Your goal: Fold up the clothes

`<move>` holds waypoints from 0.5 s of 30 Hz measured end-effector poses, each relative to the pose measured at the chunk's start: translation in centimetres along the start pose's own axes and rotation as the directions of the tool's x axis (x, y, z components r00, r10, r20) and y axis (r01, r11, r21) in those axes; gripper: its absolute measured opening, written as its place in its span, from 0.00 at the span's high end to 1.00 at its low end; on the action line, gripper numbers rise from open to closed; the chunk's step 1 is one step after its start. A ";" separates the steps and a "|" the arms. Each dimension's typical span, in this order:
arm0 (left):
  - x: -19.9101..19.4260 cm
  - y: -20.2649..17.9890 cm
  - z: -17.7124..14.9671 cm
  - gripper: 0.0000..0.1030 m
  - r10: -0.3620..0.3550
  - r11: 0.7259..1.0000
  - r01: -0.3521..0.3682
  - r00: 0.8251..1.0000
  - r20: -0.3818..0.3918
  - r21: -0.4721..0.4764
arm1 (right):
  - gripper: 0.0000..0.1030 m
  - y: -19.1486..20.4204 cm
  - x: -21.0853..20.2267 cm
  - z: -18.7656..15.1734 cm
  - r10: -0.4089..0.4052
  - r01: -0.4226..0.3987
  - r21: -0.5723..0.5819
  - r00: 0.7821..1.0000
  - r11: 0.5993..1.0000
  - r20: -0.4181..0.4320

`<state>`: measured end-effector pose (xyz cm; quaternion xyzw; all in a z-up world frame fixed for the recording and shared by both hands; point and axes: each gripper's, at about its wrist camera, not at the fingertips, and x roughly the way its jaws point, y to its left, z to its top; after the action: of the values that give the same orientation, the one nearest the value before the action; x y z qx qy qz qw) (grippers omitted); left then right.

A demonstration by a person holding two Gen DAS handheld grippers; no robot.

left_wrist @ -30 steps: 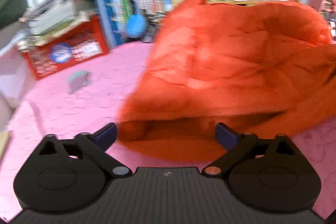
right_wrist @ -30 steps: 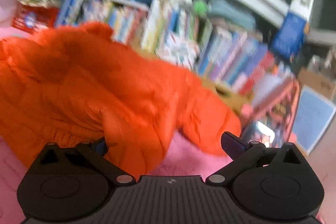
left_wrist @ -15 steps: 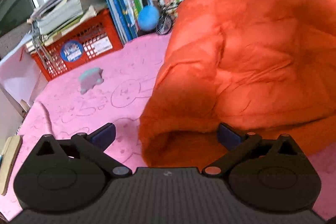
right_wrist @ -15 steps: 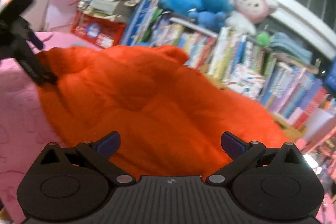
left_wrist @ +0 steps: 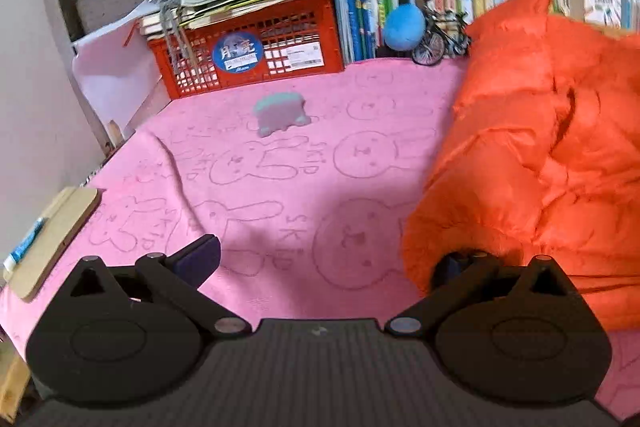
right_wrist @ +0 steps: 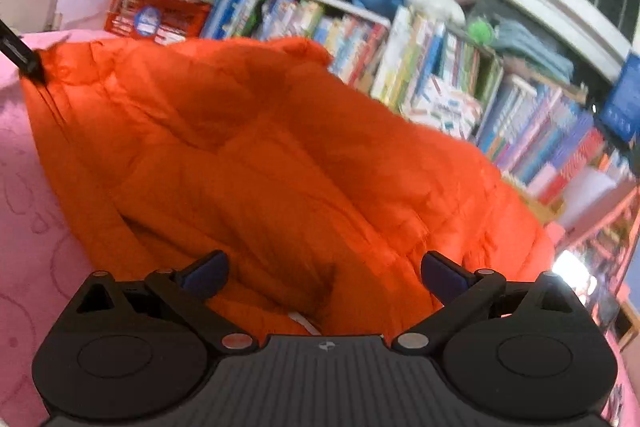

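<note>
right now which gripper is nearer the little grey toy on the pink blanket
Left. The left gripper faces the grey toy across bare pink blanket. The right gripper hovers over the orange jacket; the toy is not in its view.

Two matte black grippers, left gripper [left_wrist: 326, 259] and right gripper [right_wrist: 324, 269], alike in build. Ribbed dark grey central plate with a small round emblem, flanked by round-ended housings bearing embossed ovals, triangular cut-outs, silver pivot screws. Dark blue pads [right_wrist: 206, 273] on the jaws.
</note>
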<state>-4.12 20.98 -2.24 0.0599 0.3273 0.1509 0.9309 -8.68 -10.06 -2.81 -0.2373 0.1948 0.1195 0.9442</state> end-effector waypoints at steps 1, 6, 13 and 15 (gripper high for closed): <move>0.0 -0.6 0.0 0.00 -0.015 1.000 0.015 1.000 0.003 0.014 | 0.00 0.4 -0.2 0.2 0.016 -0.016 -0.017 1.000 1.000 0.012; 0.4 -2.9 0.5 0.00 -0.049 0.996 0.046 0.998 0.030 0.073 | 0.00 3.7 0.1 1.7 0.106 -0.103 -0.100 0.994 0.990 0.019; 0.3 -1.7 1.3 0.00 0.000 1.000 0.000 0.997 0.072 0.000 | 0.00 6.4 1.2 2.7 0.026 -0.020 -0.180 0.999 0.984 0.029; 0.5 -0.9 1.1 0.00 0.021 1.000 -0.020 0.998 0.065 -0.020 | 0.00 5.7 1.3 2.5 -0.077 0.081 -0.155 0.996 0.985 0.035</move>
<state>-2.87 20.28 -1.88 0.0590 0.2944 0.1614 0.9401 -8.52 -3.75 -3.65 -0.3164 0.1614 0.1004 0.9294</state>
